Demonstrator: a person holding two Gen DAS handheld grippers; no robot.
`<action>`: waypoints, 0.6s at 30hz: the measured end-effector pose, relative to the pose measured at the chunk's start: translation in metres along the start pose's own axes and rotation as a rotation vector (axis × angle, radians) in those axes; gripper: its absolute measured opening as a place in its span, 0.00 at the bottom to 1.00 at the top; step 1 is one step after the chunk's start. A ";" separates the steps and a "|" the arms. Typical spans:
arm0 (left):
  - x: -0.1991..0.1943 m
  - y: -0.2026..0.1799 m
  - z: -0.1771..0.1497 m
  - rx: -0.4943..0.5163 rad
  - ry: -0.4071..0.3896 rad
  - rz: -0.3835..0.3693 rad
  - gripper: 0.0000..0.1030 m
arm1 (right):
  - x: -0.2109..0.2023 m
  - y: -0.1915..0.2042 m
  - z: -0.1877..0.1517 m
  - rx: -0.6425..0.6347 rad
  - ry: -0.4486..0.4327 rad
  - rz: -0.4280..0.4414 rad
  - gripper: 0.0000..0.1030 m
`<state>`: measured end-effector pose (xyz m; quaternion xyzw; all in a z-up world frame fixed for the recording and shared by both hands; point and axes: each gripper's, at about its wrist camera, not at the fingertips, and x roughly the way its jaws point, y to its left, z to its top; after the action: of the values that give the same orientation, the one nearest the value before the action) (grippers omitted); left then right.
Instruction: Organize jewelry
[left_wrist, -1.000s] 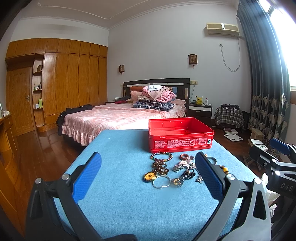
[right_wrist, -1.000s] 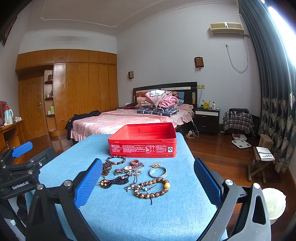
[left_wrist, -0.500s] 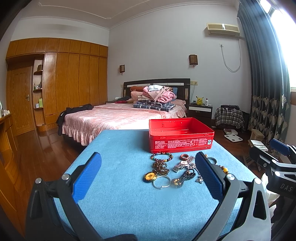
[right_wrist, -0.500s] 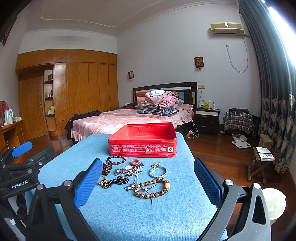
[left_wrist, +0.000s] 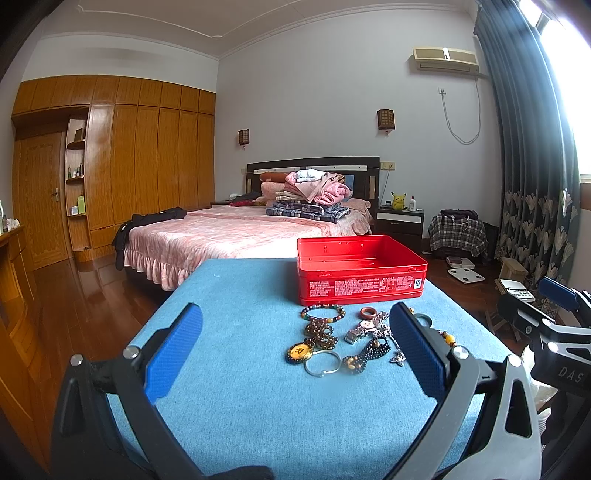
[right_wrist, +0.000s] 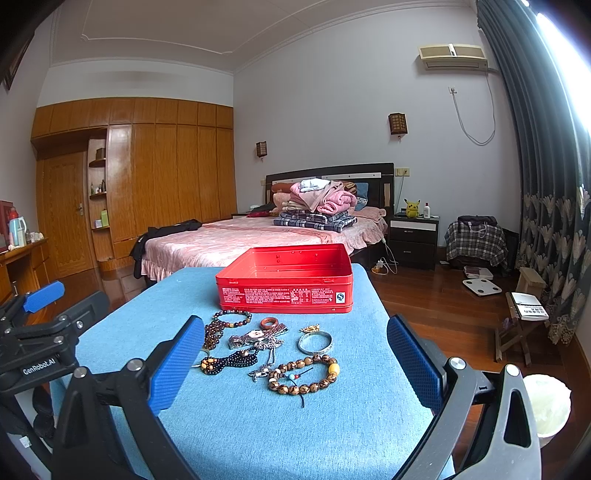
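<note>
Jaws: both my left gripper (left_wrist: 295, 354) and my right gripper (right_wrist: 291, 365) stand wide, holding nothing, above the near end of the table (right_wrist: 258, 435).
Change: none that I can find against a second ago; neither gripper has shifted and no piece has moved, so I judge sorting has not begun.
Jewelry: loose cluster on the blue table, just in front of the red tin (right_wrist: 286, 284).
Tin: open, looks empty, long side facing me, long axis left to right.
Nearest piece: wooden bead bracelet (right_wrist: 304, 374), lying flat between my right jaws' line.
Others: silver bangle (right_wrist: 315, 342), watch (right_wrist: 255, 336), dark bead strand (right_wrist: 229, 360) running left to right.
Left view: gold pendant (left_wrist: 299, 352) closest.
</note>
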<state>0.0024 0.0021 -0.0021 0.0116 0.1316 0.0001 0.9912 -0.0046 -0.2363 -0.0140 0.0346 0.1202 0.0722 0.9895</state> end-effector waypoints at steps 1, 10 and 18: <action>0.000 0.000 0.000 0.000 0.000 0.000 0.95 | 0.000 0.000 0.000 -0.001 0.001 0.000 0.94; 0.000 0.000 0.000 -0.001 0.000 0.000 0.95 | 0.001 0.000 0.000 -0.001 0.002 0.000 0.94; -0.001 0.000 0.002 0.000 0.000 0.000 0.95 | 0.001 0.000 0.000 0.000 0.002 0.000 0.94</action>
<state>0.0017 0.0025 0.0001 0.0117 0.1316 0.0003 0.9912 -0.0039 -0.2366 -0.0146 0.0346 0.1210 0.0722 0.9894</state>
